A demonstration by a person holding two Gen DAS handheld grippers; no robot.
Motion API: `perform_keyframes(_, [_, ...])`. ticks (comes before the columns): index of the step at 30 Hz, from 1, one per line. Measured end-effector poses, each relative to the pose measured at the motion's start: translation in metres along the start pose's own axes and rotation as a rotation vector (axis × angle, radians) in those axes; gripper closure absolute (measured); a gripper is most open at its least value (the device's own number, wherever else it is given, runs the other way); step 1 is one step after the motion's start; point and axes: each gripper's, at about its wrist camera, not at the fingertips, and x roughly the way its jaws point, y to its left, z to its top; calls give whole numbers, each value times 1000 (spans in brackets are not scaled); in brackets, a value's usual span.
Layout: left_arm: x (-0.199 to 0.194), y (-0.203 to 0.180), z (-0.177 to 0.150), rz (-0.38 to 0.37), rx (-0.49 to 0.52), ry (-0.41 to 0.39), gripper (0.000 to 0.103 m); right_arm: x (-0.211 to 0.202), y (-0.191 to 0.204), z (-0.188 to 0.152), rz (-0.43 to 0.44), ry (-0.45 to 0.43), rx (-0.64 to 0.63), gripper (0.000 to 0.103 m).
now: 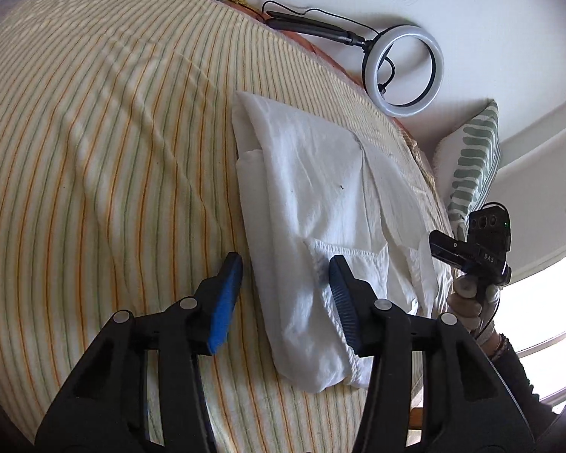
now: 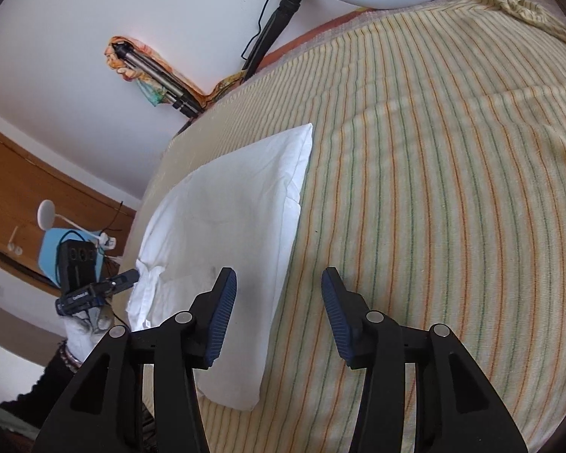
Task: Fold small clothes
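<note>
White garment (image 1: 320, 204) folded on striped sheet (image 1: 94, 151), both grippers' fingers apart, straddling its edge, nothing gripped.

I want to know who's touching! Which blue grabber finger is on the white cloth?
In the left wrist view, the right-hand finger lies over the folded white cloth. The other finger hangs over the striped sheet.
</note>
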Motion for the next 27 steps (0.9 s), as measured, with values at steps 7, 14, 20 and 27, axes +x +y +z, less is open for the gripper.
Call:
perform_keyframes(7, [14,-5,10,-5,-5,12,68,21,7,-1,26,31,5,68])
perform_keyframes(14, [17,-14,10,47,25,-15,86,21,18,-2,0,14,-14,81])
perform_keyframes(20, [13,-35,6,116,109,-59,92,20,44,-4,-101,-11,-112,88])
perform_keyframes(27, [2,-65,2,199,229,-111,92,14,77,-8,-202,-45,-241,90])
